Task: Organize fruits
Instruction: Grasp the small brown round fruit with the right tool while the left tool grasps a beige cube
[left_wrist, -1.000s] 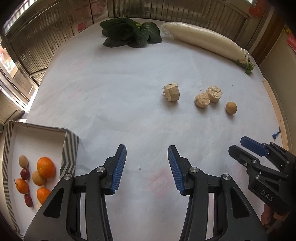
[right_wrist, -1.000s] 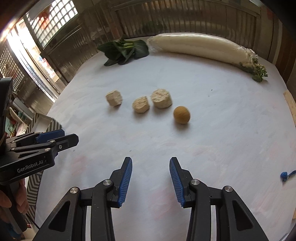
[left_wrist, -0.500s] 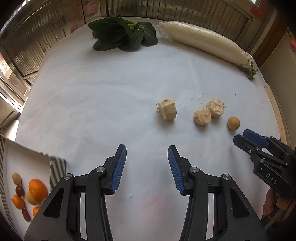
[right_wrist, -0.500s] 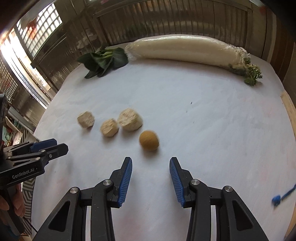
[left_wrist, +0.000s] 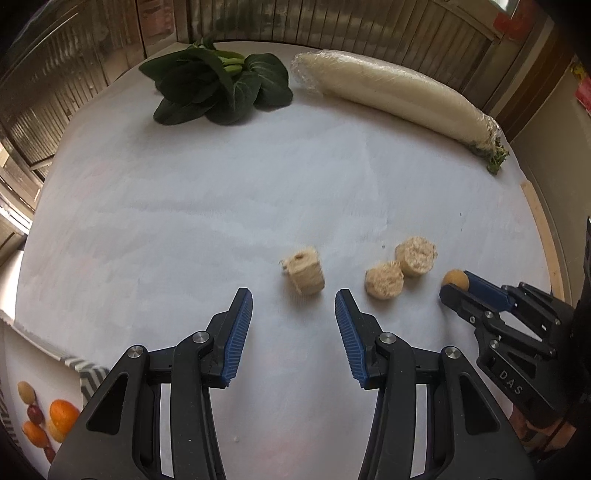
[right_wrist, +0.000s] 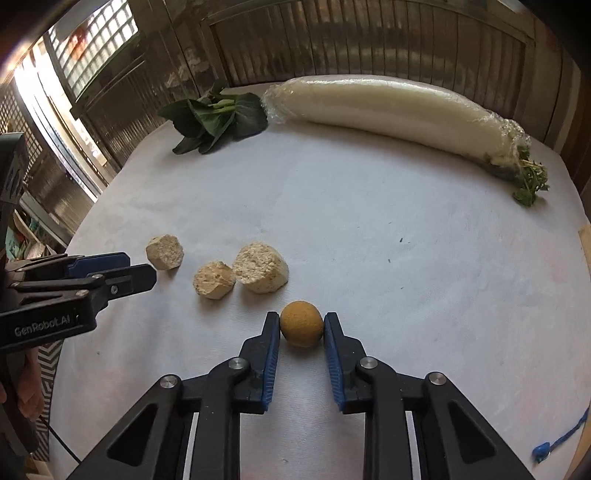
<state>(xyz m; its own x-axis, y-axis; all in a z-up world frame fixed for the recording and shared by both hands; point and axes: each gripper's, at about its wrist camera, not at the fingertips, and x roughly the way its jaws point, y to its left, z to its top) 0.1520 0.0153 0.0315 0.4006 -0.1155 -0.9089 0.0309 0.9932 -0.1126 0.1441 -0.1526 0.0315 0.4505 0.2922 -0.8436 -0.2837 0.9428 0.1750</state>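
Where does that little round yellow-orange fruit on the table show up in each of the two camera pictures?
Left wrist view: the small round fruit sits far right, at the tip of the right claw.
Right wrist view: low centre, between that claw's blue pads.
Shared landmark: the two touching pale cut chunks, just left of the fruit in both views.

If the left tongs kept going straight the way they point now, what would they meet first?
Probably the beige chunk, which sits just ahead of the open left tongs, roughly centred between the tips. Beyond it the cloth looks free up to the greens, though depth is hard to judge.
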